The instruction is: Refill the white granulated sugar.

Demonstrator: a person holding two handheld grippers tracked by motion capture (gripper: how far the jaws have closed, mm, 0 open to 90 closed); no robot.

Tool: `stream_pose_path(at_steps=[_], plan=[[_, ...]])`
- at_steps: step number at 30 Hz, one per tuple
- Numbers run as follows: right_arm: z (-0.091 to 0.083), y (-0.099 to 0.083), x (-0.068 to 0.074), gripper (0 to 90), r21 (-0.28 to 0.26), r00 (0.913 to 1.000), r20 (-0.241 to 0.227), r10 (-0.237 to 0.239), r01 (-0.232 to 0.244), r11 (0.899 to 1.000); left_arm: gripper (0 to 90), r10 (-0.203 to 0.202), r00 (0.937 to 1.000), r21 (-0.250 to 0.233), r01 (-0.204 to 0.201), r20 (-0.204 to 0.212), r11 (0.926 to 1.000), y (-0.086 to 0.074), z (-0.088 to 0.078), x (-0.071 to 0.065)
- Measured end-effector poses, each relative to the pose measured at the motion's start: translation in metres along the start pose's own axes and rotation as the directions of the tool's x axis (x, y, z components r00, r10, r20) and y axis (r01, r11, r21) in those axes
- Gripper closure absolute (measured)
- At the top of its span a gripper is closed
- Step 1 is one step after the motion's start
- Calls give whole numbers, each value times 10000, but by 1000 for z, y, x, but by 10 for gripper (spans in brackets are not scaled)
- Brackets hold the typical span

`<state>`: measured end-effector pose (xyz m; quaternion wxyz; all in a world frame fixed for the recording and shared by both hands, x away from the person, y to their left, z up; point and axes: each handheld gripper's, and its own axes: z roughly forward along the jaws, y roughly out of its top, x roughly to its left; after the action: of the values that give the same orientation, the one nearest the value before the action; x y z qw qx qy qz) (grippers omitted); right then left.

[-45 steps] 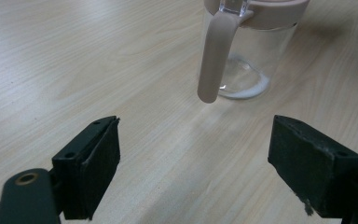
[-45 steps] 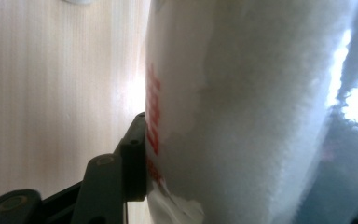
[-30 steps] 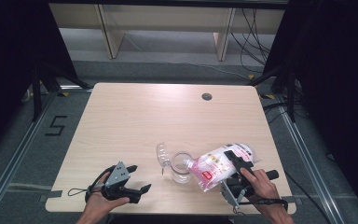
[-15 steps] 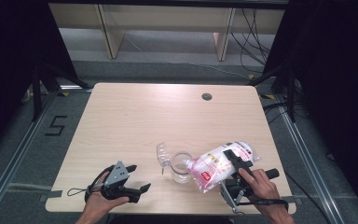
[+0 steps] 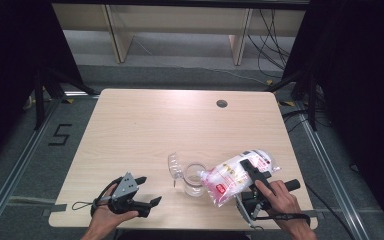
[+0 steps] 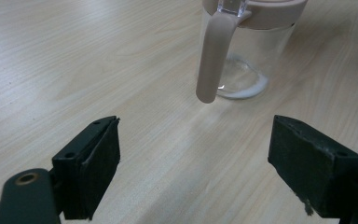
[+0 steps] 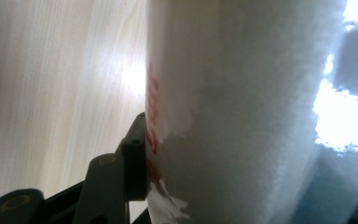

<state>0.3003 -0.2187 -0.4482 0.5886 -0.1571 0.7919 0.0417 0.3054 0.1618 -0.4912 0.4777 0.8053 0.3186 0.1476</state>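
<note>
A clear jug [image 5: 193, 181] with a pale pink rim stands near the table's front edge, its lid [image 5: 175, 166] flipped open to the left. My right gripper [image 5: 248, 172] is shut on a plastic bag of white powder [image 5: 225, 181] with red print, tilted so its mouth hangs over the jug. In the right gripper view the bag [image 7: 242, 107] sits close up, with one finger [image 7: 133, 158] pressed against its side. My left gripper [image 5: 150, 190] rests open at the front left, pointing at the jug. Its view shows the jug [image 6: 249, 56], the pink handle [image 6: 213, 56] and a little white powder [image 6: 242, 91] at the bottom.
The light wooden table [image 5: 180, 120] has a round cable hole [image 5: 222, 103] at the back right. Bare wood lies between the left gripper's open pads [image 6: 93, 172]. Shelf legs [image 5: 117, 35] and cables [image 5: 270, 30] stand on the floor behind. A "5" marking [image 5: 60, 134] is on the floor at the left.
</note>
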Motion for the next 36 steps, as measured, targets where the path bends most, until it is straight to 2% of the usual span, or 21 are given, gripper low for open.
stream_pose_path(at_steps=[2,3,5,6,7,10,11,12,13,14,15,17,19,20,22,23,24,28,31,33,36], plan=[[-3,1,0,503,313,9999,-110,-33,36,9995,163,-1,10000,34,1,-6,10000,0,0,0],[0,1,0,503,-27,9999,127,-91,92,10000,162,39,10000,86,-38,-86,10000,0,0,0],[-2,2,-1,503,213,9998,-108,-169,172,9996,163,-15,10000,44,15,-8,10000,-1,1,0],[-1,3,-4,503,12,9986,78,-519,519,9987,163,0,10000,54,0,-69,10000,0,1,-1],[-2,3,-3,504,123,9994,3,-351,351,9993,163,8,10000,70,-7,-83,10000,0,0,-1],[-1,4,-5,504,-2,9985,55,-547,547,9985,163,58,10000,60,-58,-68,10000,0,0,0],[-1,3,-3,504,-61,9994,87,-325,326,9995,163,6,10000,29,-6,-41,10000,0,0,0],[0,4,-5,505,-164,9978,123,-647,649,9978,163,9,10000,41,-9,2,10000,0,0,0],[0,4,-5,505,-141,9979,133,-626,628,9979,162,6,10000,25,-6,-15,10000,0,0,0],[-1,3,0,505,27,9998,179,-120,119,9999,162,1,10000,21,-1,-11,10000,0,0,0],[-2,3,-1,505,140,9999,61,-130,129,9998,162,-38,10000,15,38,-4,10000,0,0,0],[-2,4,-5,505,98,9975,116,-695,694,9975,162,-22,10000,-36,22,11,10000,0,1,0],[-2,5,-5,506,97,9971,82,-754,754,9971,163,-33,10000,-39,34,18,10000,0,1,-1],[-1,4,-2,506,-38,9980,306,-559,560,9984,162,-40,10000,-41,40,23,10000,0,1,-1],[-4,6,-2,507,368,9985,152,-528,522,9980,163,-22,10000,10,22,28,10000,0,0,0],[-2,7,-5,507,183,9945,279,-1012,1007,9947,162,-2,10000,-2,2,28,10000,0,0,0],[-2,7,-5,507,124,9939,434,-1014,1010,9948,162,26,10000,0,-26,27,10000,0,0,0],[-3,8,0,508,345,9972,354,-652,640,9974,163,38,10000,2,-38,33,10000,0,0,0],[-3,9,-2,509,327,9950,520,-858,842,9959,163,20,10000,2,-20,24,10000,0,0,0],[-2,11,-6,509,246,9883,639,-1388,1375,9902,163,26,10000,7,-26,26,10000,0,0,0],[-3,11,-6,510,393,9893,568,-1343,1322,9904,163,5,10000,17,-5,33,10000,0,0,0]])
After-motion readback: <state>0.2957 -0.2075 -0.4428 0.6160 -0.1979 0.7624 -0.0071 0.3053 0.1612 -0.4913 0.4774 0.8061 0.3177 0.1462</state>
